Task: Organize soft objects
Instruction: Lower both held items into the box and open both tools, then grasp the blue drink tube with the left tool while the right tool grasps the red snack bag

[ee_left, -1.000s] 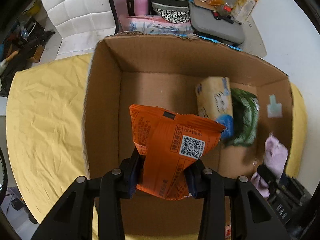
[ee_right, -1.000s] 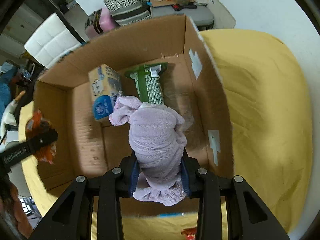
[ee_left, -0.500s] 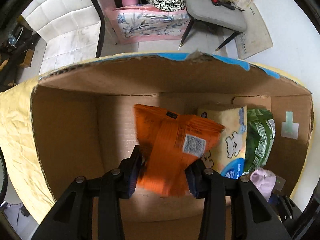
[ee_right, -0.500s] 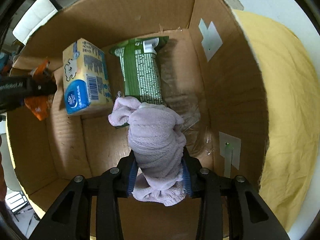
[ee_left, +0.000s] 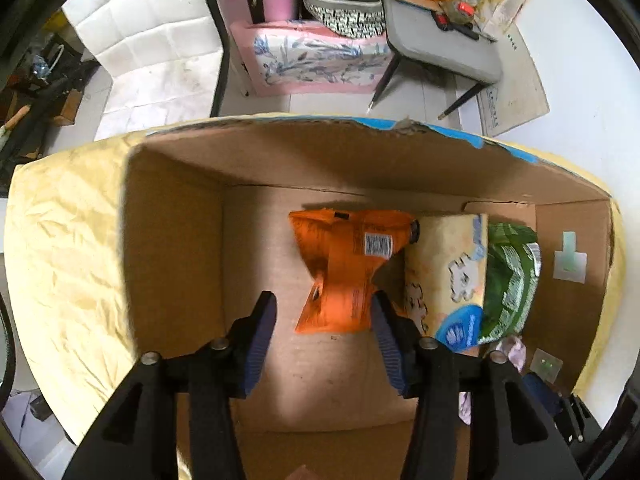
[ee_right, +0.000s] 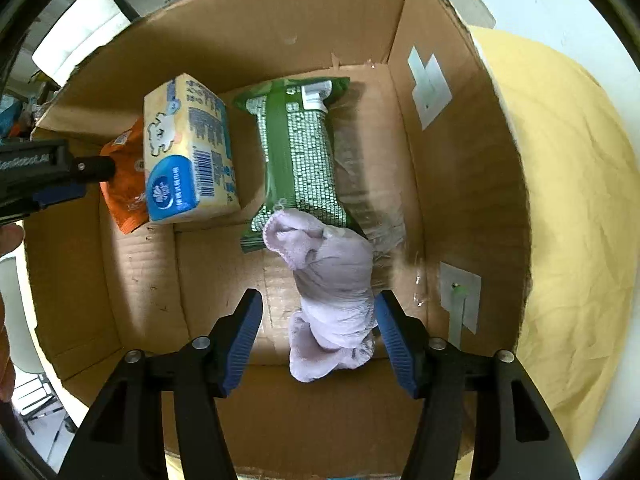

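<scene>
**Both packets let go inside the box**

Looked straight down into the open brown cardboard box (ee_left: 172, 240). Left gripper (ee_left: 324, 336) opening, pads clear of the crinkled orange foil snack packet (ee_left: 344, 264) at frame centre, beside the yellow tissue pack (ee_left: 444, 264) and green wipes pack (ee_left: 512, 276). Right gripper (ee_right: 318, 336) opening around the lilac rolled towel (ee_right: 332, 292), lower centre on the box floor.

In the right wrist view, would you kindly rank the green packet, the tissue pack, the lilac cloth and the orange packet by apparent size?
1. green packet and tissue pack: too alike to separate.
2. lilac cloth: nearest the camera, so its size is flattered.
3. orange packet: smallest, but mostly hidden behind the tissue pack.
</scene>
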`<state>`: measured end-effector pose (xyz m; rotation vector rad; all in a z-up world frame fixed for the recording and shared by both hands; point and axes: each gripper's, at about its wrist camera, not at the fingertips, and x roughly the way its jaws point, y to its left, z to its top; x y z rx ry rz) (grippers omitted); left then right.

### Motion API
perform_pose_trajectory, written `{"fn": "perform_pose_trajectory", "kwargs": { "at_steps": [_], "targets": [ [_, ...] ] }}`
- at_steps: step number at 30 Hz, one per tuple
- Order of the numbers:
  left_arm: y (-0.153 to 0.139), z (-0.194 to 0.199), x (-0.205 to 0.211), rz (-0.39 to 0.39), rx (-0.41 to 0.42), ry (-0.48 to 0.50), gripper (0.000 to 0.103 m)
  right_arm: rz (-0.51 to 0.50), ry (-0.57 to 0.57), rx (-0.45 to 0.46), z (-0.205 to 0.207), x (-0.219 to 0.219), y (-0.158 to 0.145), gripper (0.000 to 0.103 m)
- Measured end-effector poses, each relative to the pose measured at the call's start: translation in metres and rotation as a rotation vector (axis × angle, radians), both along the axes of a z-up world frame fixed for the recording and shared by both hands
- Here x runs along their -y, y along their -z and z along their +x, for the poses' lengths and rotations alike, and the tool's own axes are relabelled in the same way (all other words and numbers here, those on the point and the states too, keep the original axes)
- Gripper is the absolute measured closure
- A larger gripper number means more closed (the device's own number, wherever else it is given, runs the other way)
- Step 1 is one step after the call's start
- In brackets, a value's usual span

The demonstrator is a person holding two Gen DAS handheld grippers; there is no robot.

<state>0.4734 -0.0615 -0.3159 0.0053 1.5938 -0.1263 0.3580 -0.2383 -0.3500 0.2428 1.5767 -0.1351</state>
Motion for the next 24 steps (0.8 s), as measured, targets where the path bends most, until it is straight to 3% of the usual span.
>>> {"fn": "perform_pose_trajectory", "kwargs": {
  "at_steps": [6,8,10,11,15,24],
  "targets": [
    [-0.027,-0.037,-0.011,0.004,0.079,-0.019,0.034,-0.012,-0.015,0.034,-0.009,-0.004,-0.021,0.028],
    [-0.036,-0.050,-0.013,0.019,0.107,-0.015,0.021,-0.011,-0.017,0.050,-0.013,-0.008,-0.025,0.018],
    [-0.043,-0.060,-0.015,0.031,0.130,-0.014,0.013,-0.014,-0.023,0.075,-0.018,-0.010,-0.034,0.006],
    [-0.047,-0.066,-0.016,0.030,0.144,-0.015,0.010,-0.015,-0.027,0.086,-0.019,-0.008,-0.040,0.006],
    [-0.067,-0.084,-0.018,0.035,0.200,-0.020,0.009,-0.027,-0.043,0.130,-0.028,-0.013,-0.058,0.000],
    [-0.120,-0.131,-0.019,0.044,0.342,-0.026,0.007,-0.073,-0.058,0.246,-0.059,-0.018,-0.108,0.000]
  ]
}}
